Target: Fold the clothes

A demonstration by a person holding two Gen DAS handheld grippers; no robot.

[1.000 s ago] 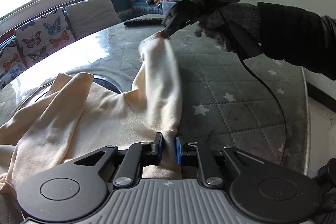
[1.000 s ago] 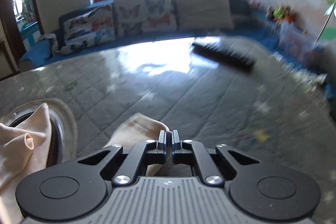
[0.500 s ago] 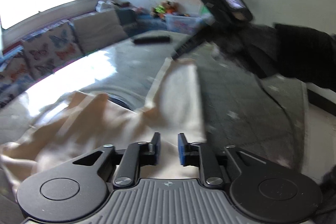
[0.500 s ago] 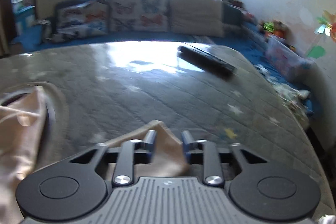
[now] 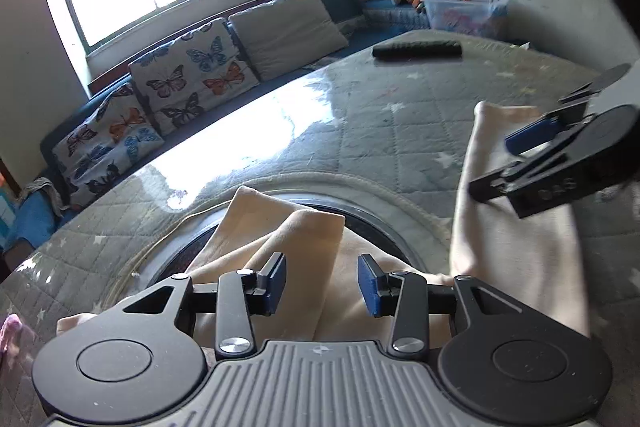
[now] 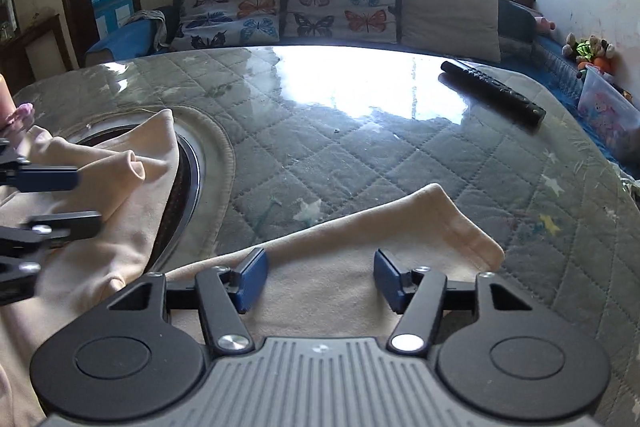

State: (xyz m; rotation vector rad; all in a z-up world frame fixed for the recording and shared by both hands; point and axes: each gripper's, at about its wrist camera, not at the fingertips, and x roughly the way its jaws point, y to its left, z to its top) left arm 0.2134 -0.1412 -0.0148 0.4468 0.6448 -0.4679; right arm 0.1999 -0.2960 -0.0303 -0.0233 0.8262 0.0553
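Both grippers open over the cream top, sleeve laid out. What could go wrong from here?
1. The cream top is bunched over the round recess in the table; a fold made there may come out uneven.
2. The sleeve lies loose with both the left gripper and right gripper open, so a regrasp could drag it askew.
3. The remote is beyond the sleeve; a wide sweep might hit it.

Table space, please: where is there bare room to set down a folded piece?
Free quilted patch between the sleeve, the remote and the round inset. Crowded at the near left, where the cream garment lies bunched.
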